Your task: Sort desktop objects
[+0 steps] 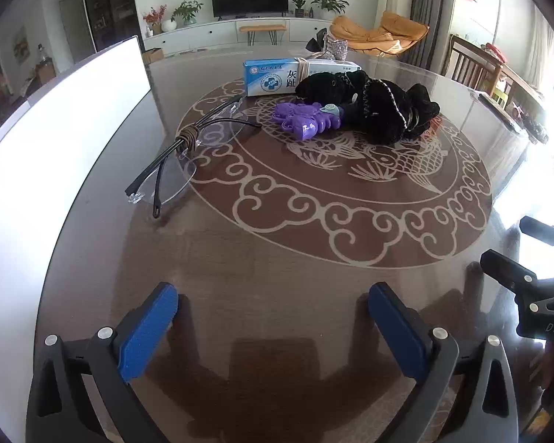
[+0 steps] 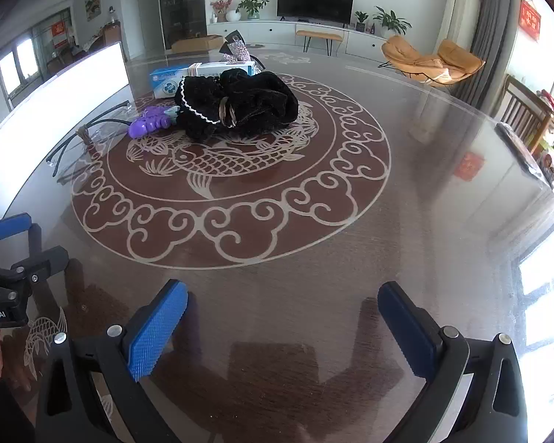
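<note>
Glasses at 10 o'clock on glass table, purple toy and black cloth at 12. Left gripper, right gripper wide, empty. Risk: thin lenses slipping, scratching; cloth snagging toy.

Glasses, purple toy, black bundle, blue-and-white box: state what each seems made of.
Glasses: clear glossy plastic lenses, thin dark arms, probably plastic; a brown cord binds them.
Purple toy: moulded glossy plastic, with highlights on its ridges.
Black bundle: soft matte fabric, velvet-like pile, pale trim.
Blue-and-white box: printed cardboard with sharp folded edges, likely.
</note>
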